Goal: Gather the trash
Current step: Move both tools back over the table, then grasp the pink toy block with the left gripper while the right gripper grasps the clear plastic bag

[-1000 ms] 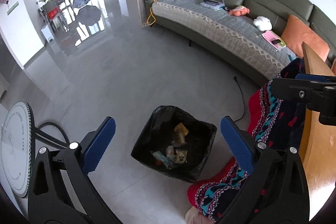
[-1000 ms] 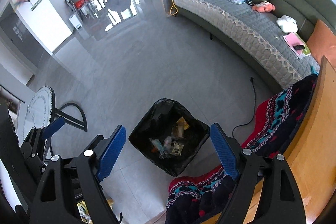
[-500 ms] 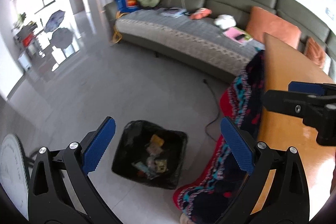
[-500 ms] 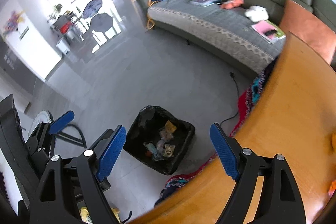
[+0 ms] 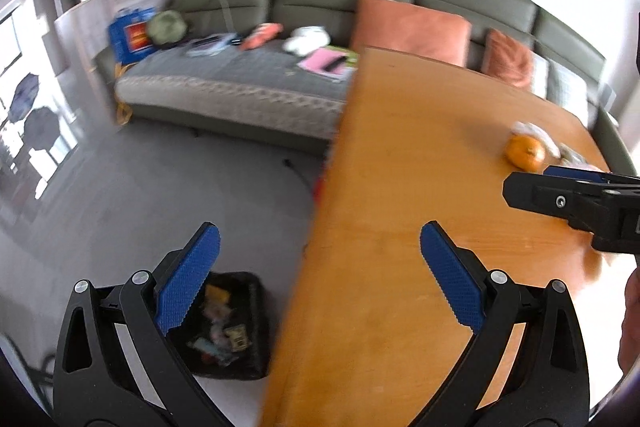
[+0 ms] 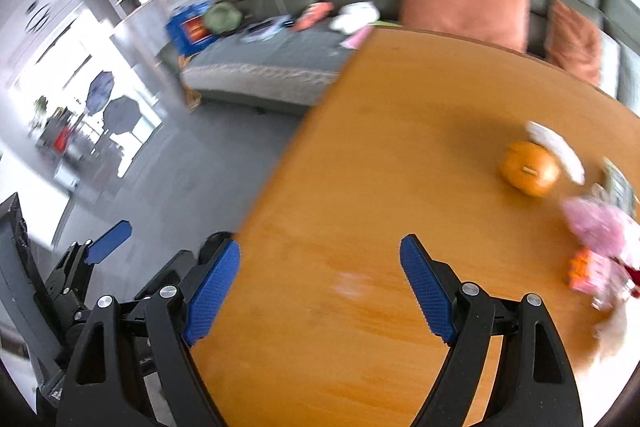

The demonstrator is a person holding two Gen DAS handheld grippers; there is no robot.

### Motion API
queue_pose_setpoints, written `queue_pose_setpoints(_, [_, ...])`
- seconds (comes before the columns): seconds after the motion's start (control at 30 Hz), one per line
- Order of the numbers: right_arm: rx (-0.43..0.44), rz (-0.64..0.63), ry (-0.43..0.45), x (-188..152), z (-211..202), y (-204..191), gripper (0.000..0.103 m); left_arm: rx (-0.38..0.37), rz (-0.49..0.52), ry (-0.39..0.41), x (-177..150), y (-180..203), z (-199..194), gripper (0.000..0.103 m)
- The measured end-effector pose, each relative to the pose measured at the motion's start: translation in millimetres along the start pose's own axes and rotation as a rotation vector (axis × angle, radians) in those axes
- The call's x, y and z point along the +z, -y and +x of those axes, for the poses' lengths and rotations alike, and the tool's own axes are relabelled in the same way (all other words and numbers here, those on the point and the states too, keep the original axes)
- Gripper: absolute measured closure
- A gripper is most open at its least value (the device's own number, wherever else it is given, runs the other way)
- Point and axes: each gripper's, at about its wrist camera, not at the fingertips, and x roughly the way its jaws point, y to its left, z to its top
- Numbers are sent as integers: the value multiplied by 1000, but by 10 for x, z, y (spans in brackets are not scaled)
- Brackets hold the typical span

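— Both sets of jaws are spread wide with nothing between them: the left gripper (image 5: pixel 320 283) hangs over the worktop (image 5: pixel 400 187) edge, the right gripper (image 6: pixel 320 287) fully over the wood.

— Empty because they're going for more, I'd guess. Where's the trash?

— Ahead and right of the right jaws: an orange (image 6: pixel 529 167), a white wrapper (image 6: pixel 554 151), pink packets (image 6: pixel 596 227).

— And the bin?

— The bin (image 5: pixel 228 331) sits on the floor, below the left jaws, black-lined, with a few wrappers in it.
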Motion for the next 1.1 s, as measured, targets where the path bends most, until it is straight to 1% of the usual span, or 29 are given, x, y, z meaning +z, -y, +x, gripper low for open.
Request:
queue_pose_setpoints(0.1, [-38,59,12,-70,-134,448,20,-38,45,-3,50,328,46,6])
queue_pose_setpoints(0.13, [-47,71,14,-94,-164,531,20,-47,55,-6,68,413,63,6])
queue_pose_setpoints(0.23, [-92,118,25,-207,-298,937,20,-87,92,-15,124,748,118,6])
queue_pose_setpoints(0.37, [-156,189,31,-354,-468,1527,20,-120,148,-24,176,1152,174,6])
queue_pose_setpoints(0.63, [-269,282,38,-608,-766,2402,20,-205,204,-48,272,1915,242,6])
queue_pose_setpoints(0.77, [-326,334,39,-752,-841,2742,21,-236,238,-59,312,2268,295,6])
queue_pose_setpoints(0.83, [-356,358,24,-818,-817,2910,26,-248,251,-70,303,2433,332,6])
queue_pose_setpoints(0.9, [-360,385,6,-903,-781,3017,30,-259,257,-85,319,2556,379,6])
queue_pose_setpoints(1.0, [-340,425,-25,-1021,-699,3161,31,-287,258,-112,330,2729,455,6])
queue_pose_setpoints(1.07, [-343,438,-49,-1094,-615,3223,32,-299,264,-129,329,2839,513,6])
queue_pose_setpoints(1.1, [-344,441,-57,-1114,-577,3238,36,-299,266,-135,329,2877,538,6])
